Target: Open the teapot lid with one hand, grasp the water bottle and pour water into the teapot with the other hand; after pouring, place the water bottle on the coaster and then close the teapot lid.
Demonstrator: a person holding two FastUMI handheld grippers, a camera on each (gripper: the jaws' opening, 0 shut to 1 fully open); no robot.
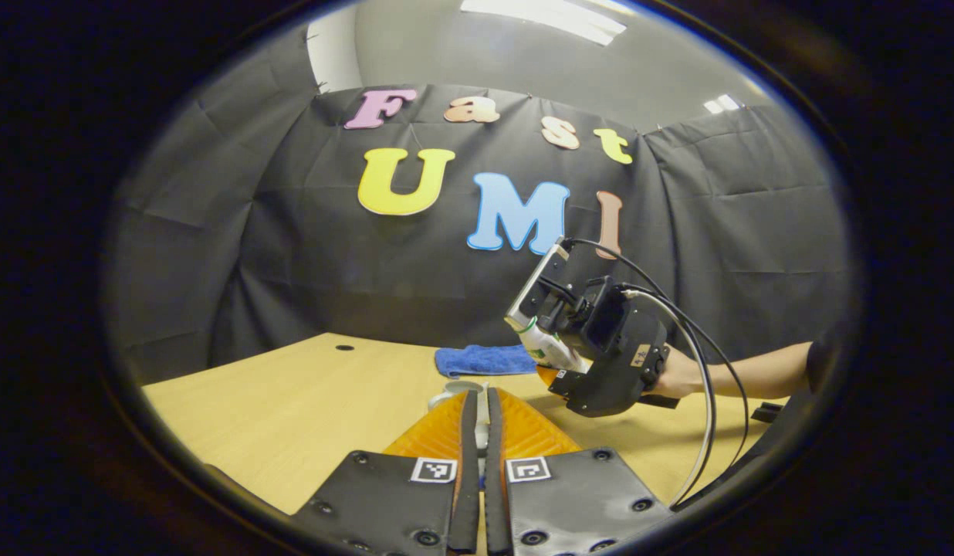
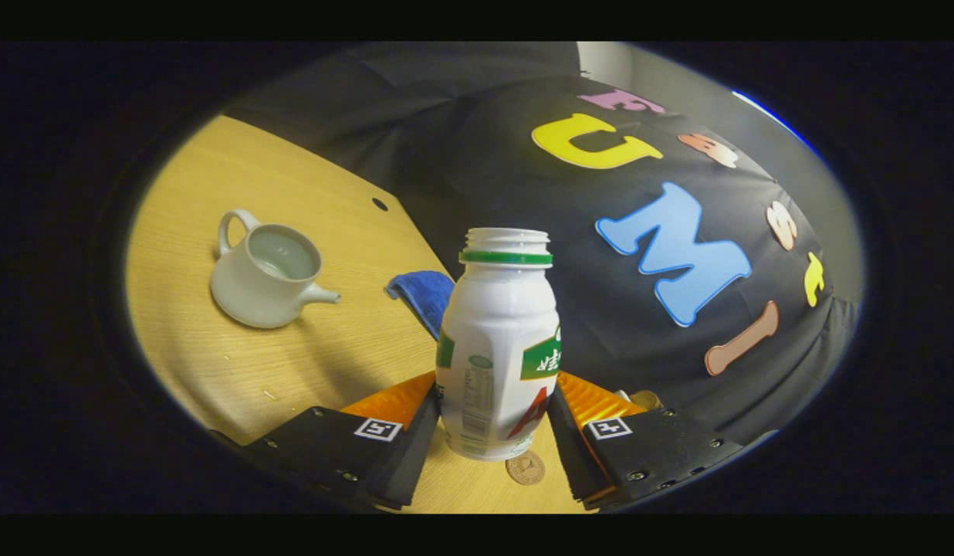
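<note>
The right gripper (image 2: 496, 432) clamps the light, smooth plastic water bottle (image 2: 498, 347) low on its body (slippery, I'd guess), while the left gripper (image 1: 478, 417) pinches the teapot lid (image 1: 455, 391).

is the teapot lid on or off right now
Off: in the right gripper view the teapot shows an open mouth and bare inside wall, with no lid on it.

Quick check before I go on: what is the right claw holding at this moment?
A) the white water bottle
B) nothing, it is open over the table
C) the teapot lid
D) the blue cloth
A: in the right gripper view the right claw has both fingers pressed against the sides of the white water bottle, while the lidless teapot sits apart on the table.
</note>
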